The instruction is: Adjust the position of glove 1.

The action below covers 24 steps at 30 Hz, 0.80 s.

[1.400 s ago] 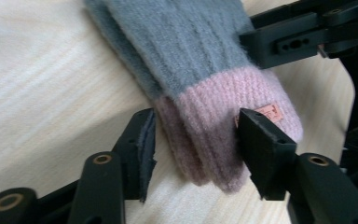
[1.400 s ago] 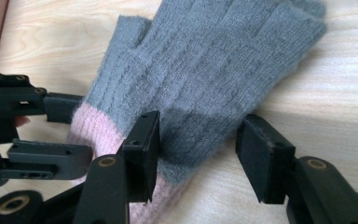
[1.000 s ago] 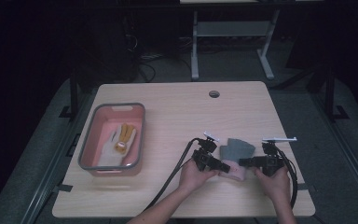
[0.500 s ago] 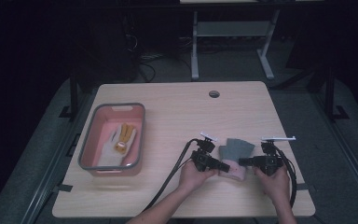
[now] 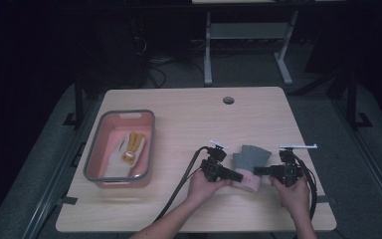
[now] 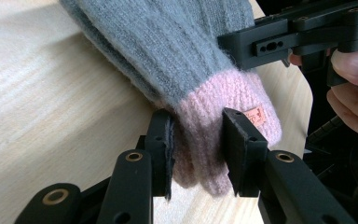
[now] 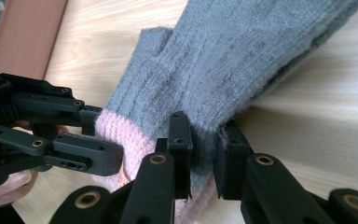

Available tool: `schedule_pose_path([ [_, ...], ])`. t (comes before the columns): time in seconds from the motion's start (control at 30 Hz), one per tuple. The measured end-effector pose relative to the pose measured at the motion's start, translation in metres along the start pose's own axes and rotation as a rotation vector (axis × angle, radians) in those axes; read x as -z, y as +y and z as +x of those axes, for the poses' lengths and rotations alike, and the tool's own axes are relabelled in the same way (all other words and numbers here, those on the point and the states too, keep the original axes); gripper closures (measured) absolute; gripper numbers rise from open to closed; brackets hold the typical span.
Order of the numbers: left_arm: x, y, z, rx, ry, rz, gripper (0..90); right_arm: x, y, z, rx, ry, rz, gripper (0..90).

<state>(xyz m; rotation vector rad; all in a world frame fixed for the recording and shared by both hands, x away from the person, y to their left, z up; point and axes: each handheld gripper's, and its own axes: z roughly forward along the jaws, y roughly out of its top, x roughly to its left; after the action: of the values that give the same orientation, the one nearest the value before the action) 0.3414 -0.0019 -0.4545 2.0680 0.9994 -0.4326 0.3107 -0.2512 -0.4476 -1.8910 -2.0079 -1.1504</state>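
Observation:
A grey knit glove point(image 5: 251, 156) with a pink cuff point(image 5: 246, 183) lies on the wooden table point(image 5: 189, 119) near its front right. My left gripper point(image 5: 236, 175) comes at the cuff from the left. In the left gripper view its jaws point(image 6: 196, 135) have just been closing and now pinch the pink cuff point(image 6: 256, 93). My right gripper point(image 5: 256, 171) comes from the right. Its jaws point(image 7: 205, 140) have also just been closing and squeeze the glove point(image 7: 242, 56) where grey meets pink. The two grippers point at each other, almost tip to tip.
A pink tub with a grey rim point(image 5: 93, 164) stands at the table's left, holding a yellow glove point(image 5: 132, 144) and something white. A cable hole point(image 5: 228, 100) sits at the far edge. Black cables trail from both grippers toward the front edge.
Both pairs of jaws have drawn in on the glove's cuff. The hands and the glove have stayed where they were.

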Motion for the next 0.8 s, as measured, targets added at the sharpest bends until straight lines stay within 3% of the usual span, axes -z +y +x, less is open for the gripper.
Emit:
schedule_pose_path([
  [0.17,0.010,-0.002,0.000,-0.008,-0.003,-0.014,65.2,0.000,0.001,0.006,0.008,0.015,-0.006,78.6],
  [0.6,0.038,-0.009,0.002,-0.018,0.005,-0.034,65.2,-0.004,0.006,0.034,0.086,0.017,0.006,78.6],
  [0.8,0.051,-0.009,0.003,-0.038,0.013,-0.038,65.2,-0.008,0.009,0.042,0.083,0.046,0.009,78.6],
])
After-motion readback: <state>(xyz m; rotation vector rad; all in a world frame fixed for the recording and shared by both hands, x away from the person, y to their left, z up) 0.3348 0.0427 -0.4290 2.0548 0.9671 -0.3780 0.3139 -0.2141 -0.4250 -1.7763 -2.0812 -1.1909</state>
